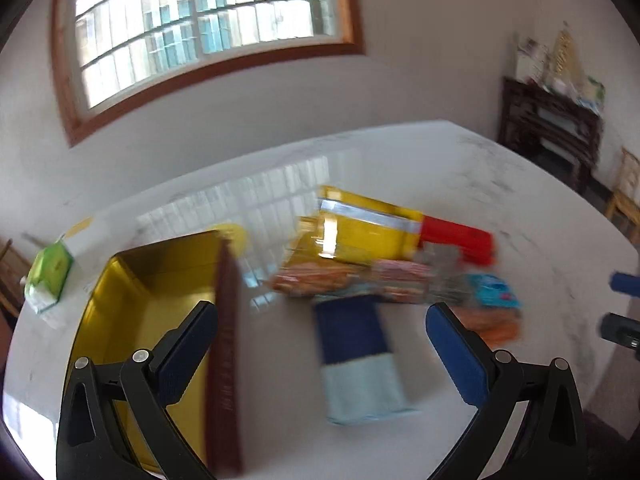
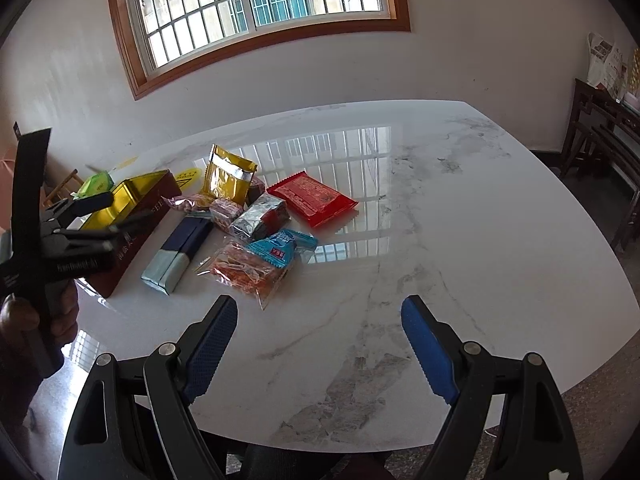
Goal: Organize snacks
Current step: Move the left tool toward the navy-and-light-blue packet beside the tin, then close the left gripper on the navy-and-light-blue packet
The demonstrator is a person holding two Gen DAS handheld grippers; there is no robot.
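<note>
On the bench (image 2: 440,216), the open gold-lined tin box (image 2: 132,216) runs lengthwise toward the window, snack packets (image 2: 256,240) just right of it. Left hand-held gripper (image 1: 322,344) and right hand-held gripper (image 2: 320,344) hover spread wide, empty.

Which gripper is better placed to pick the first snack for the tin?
Left, probably. The left gripper, open, hovers over the blue packet beside the tin; the right gripper faces bare table.

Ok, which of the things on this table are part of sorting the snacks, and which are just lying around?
Job: gold-lined maroon tin box, yellow foil pouch, red flat packet, navy and pale-blue bar, orange clear-wrapped snack bag.
Lying about: green tissue pack, dark wooden cabinet.
</note>
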